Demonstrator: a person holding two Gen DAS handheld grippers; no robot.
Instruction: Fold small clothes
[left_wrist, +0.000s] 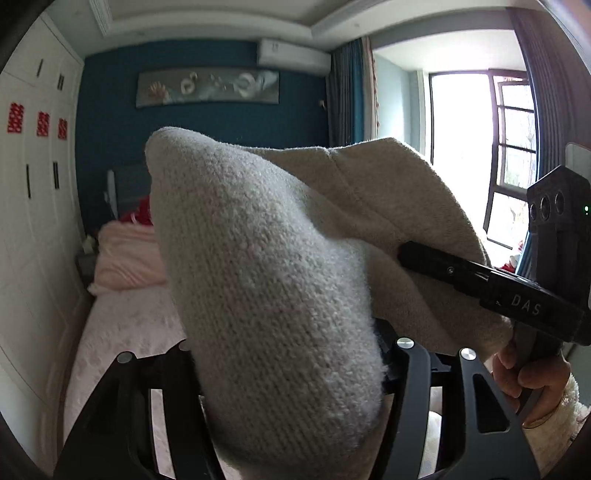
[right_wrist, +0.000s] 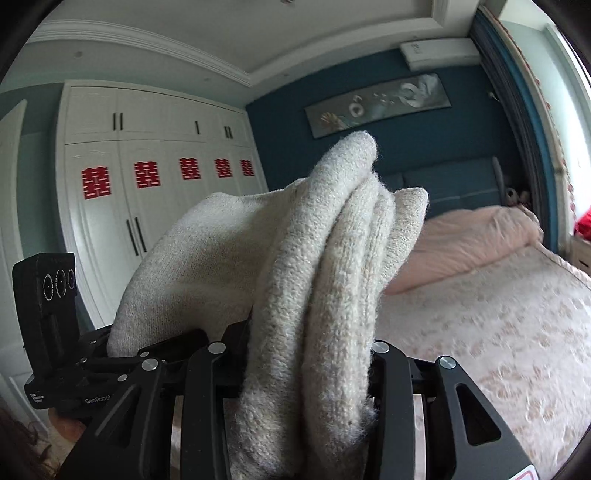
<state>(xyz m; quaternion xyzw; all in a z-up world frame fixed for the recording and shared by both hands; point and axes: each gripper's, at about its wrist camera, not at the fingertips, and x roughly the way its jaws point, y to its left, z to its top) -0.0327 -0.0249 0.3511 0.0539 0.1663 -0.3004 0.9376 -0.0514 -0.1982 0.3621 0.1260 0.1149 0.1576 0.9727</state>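
Cream knit garment (right_wrist: 325, 280), seemingly four-layered only in the right view.

I see daylight glaring white through the window (left_wrist: 461, 147); my fisheye bends the edges, and the bed (right_wrist: 498, 325) looks slightly blurred.

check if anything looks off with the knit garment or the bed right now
Nothing looks damaged or spilled. The cream knit garment is bunched in thick folds between both grippers, lifted clear of the pink bed, not yet a neat fold.

Cream knit garment (right_wrist: 325, 280); pink floral bedspread (right_wrist: 498, 332).
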